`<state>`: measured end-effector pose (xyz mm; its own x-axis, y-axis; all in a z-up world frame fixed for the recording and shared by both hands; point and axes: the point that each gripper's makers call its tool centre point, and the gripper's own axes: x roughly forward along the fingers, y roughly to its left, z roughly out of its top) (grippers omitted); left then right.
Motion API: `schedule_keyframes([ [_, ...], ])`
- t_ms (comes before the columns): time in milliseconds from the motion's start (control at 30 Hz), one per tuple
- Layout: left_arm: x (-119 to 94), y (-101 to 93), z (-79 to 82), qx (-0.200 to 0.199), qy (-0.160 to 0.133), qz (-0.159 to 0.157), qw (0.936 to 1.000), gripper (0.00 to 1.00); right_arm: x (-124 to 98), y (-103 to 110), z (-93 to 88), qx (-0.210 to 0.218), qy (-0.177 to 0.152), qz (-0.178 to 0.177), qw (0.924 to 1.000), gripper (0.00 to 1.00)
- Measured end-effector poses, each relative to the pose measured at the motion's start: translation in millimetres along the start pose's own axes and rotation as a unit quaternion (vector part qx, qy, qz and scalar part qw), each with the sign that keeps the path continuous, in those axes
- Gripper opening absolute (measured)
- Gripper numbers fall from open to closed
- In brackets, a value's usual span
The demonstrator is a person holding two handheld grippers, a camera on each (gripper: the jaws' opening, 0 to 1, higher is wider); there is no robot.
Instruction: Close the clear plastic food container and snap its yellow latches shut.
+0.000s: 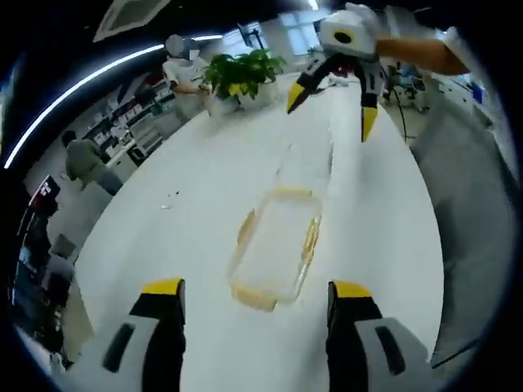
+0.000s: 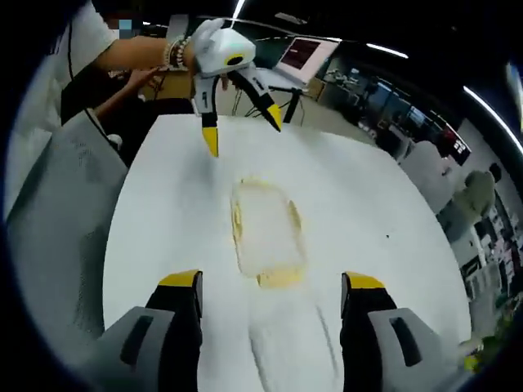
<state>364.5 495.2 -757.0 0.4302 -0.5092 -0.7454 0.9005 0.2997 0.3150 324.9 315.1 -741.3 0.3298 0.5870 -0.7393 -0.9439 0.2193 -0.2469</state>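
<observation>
Both tongs wide open, empty; clear container outline faint against white table.

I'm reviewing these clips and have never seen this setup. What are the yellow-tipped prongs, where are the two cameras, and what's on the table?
A person holds one hand-held gripper in each hand; each carries a fisheye camera looking along its own two fingers. In the left gripper view, the left gripper rises from the bottom, open, and the right gripper faces it. The right gripper view looks the opposite way: right gripper below, open, left gripper opposite. Between them on the white table lies the clear plastic food container with yellow latches, also at. Its clear lid lies beside it. Nothing is held.
</observation>
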Motion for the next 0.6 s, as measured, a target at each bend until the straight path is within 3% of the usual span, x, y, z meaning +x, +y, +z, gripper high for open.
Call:
schedule_keyframes([
  [133,21.8,3.3,-16.6,0.015,0.037,-0.049,0.9980,0.62,23.1,-9.7,-2.2,-0.030,0.028,0.036,0.9985,0.63],
  [333,49.0,5.3,-29.4,0.038,0.067,-0.095,0.9924,0.60,59.1,-20.7,-14.1,-0.025,0.061,0.077,0.9949,0.61],
  [433,59.3,3.2,-35.3,0.040,0.079,-0.111,0.9899,0.58,73.7,-19.4,-28.5,-0.023,0.096,0.098,0.9903,0.60],
  [600,69.9,-4.0,-36.5,0.048,0.080,-0.136,0.9863,0.56,89.3,-13.2,-40.7,-0.028,0.121,0.131,0.9836,0.59],
])
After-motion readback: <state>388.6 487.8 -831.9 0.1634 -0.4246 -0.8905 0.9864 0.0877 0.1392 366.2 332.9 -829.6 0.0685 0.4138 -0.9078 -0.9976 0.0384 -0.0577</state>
